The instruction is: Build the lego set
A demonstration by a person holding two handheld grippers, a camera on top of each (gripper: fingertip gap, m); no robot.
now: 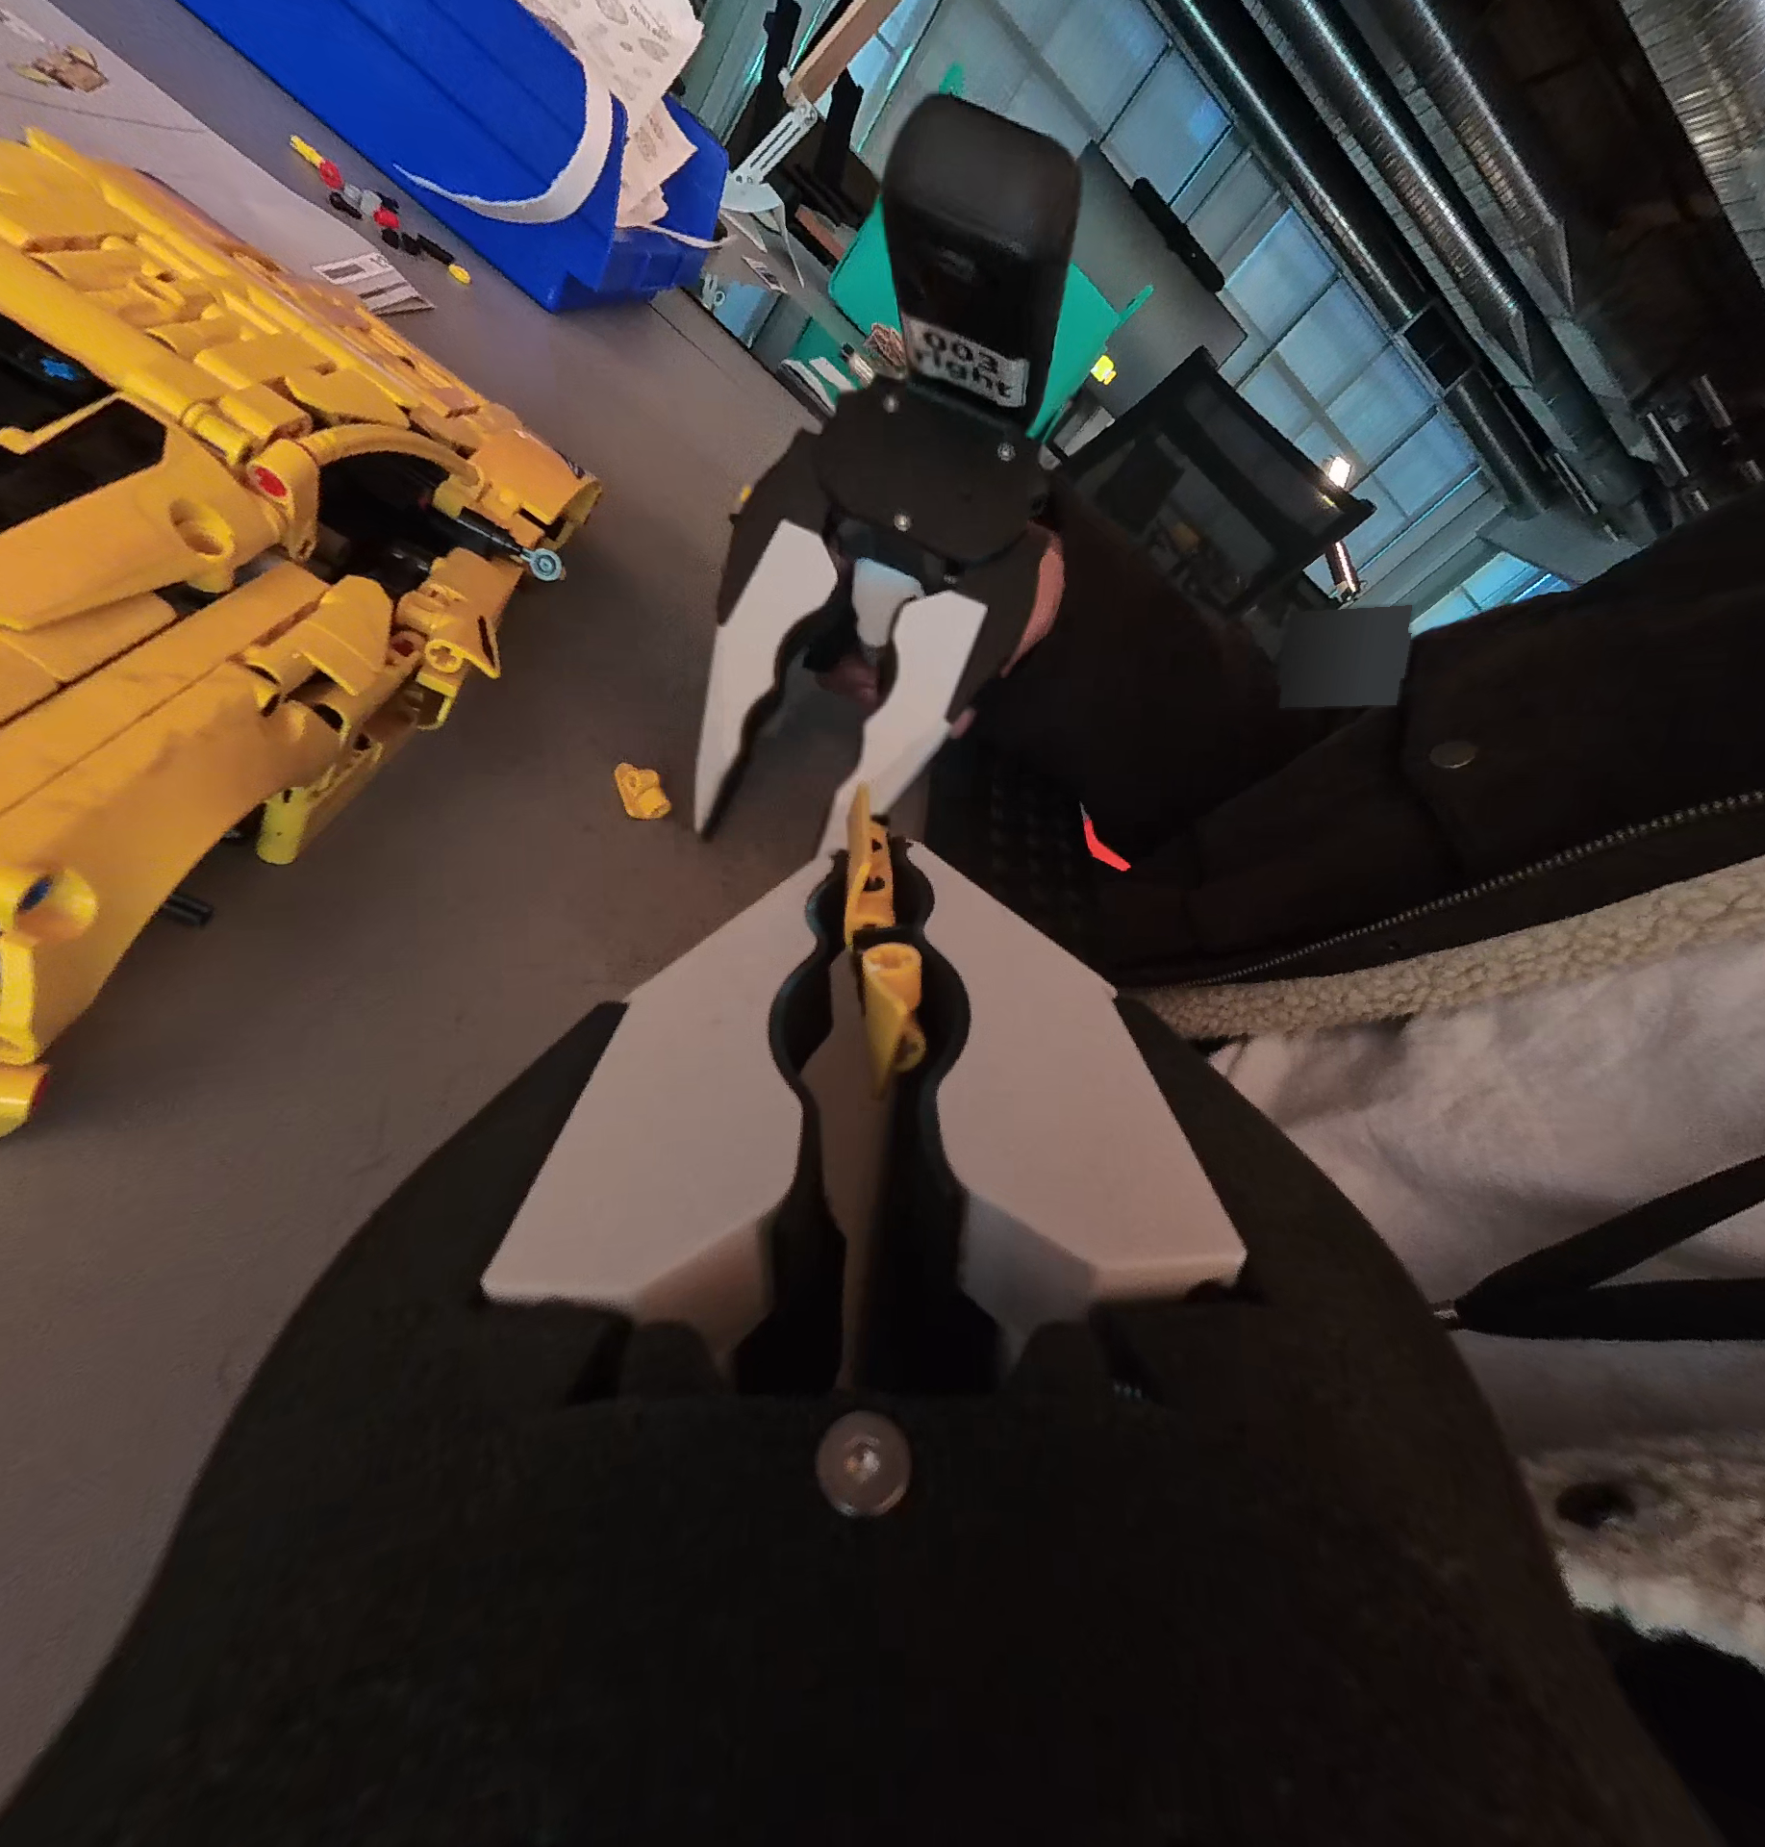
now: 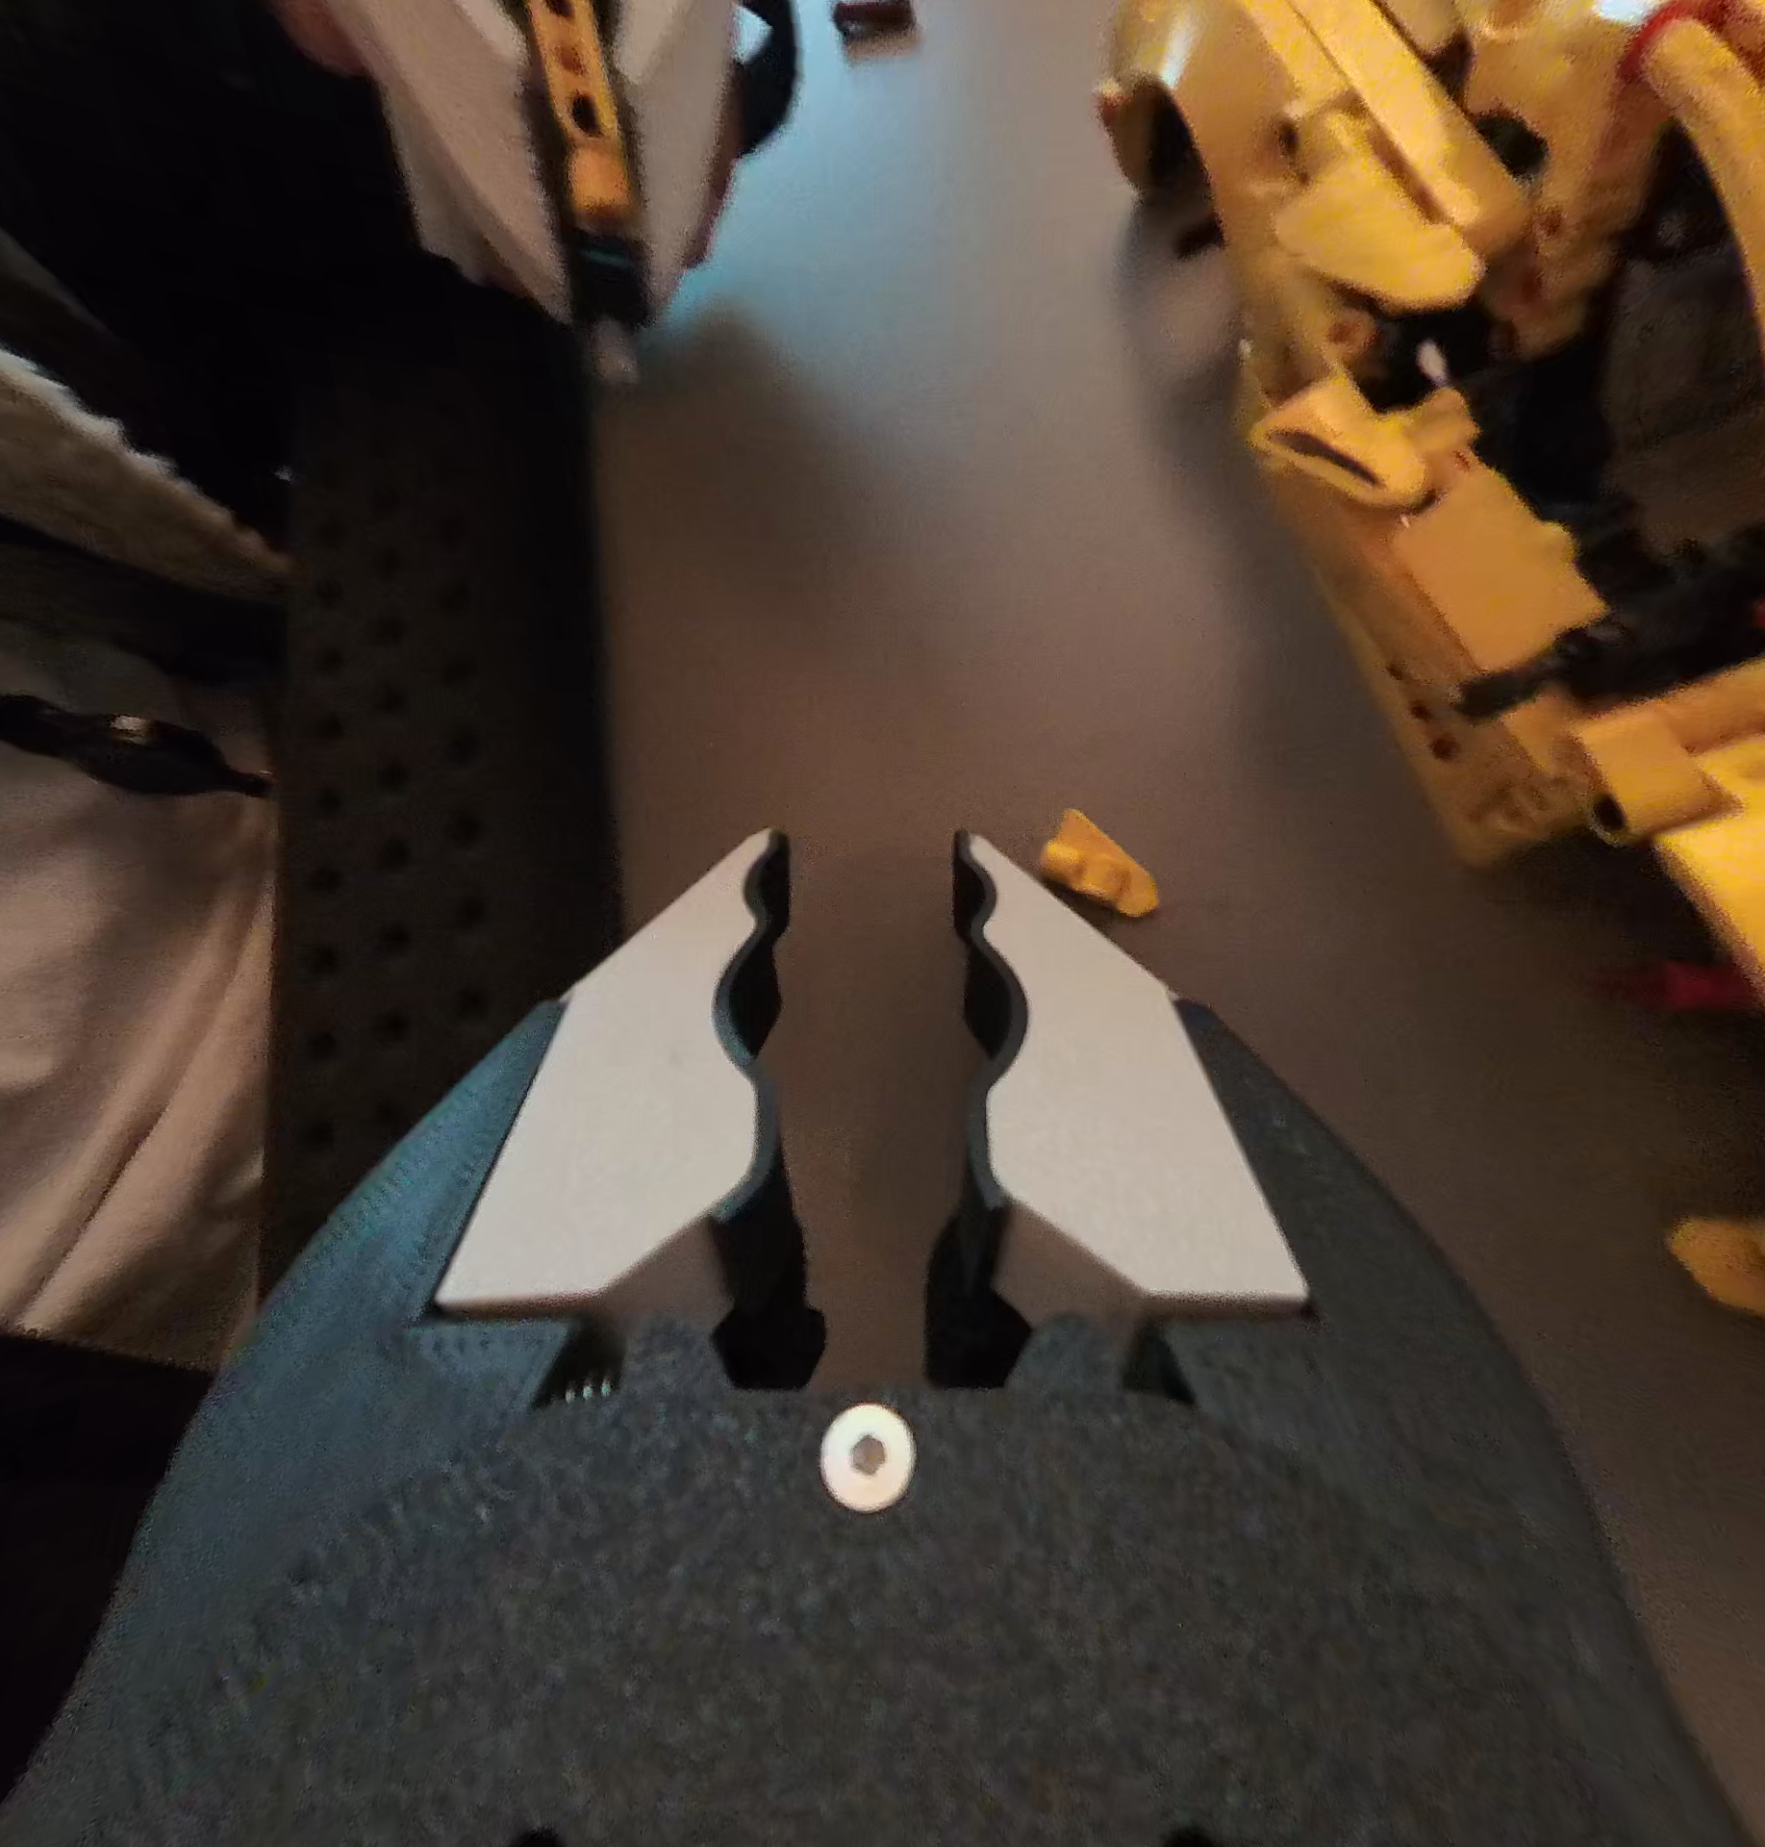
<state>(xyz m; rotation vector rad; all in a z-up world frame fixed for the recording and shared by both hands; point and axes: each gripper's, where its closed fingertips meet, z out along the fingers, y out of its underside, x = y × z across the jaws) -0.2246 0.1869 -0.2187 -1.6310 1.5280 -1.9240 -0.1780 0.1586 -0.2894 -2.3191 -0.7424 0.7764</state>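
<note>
A large yellow lego car lies on the grey table at the left; it also shows blurred in the right wrist view at the upper right. My left gripper is shut on a thin yellow lego piece that sticks out past the tips; it shows in the right wrist view at the top. My right gripper is open and empty just above the table; it faces me in the left wrist view. A small loose yellow piece lies just right of its right fingertip and shows in the left wrist view.
A blue bin with paper sheets stands at the back. Small red, black and yellow parts lie in front of it. A person's dark jacket and fleece lining are at the right. A black perforated edge borders the table. There is about 9 cm between the tips of the two grippers.
</note>
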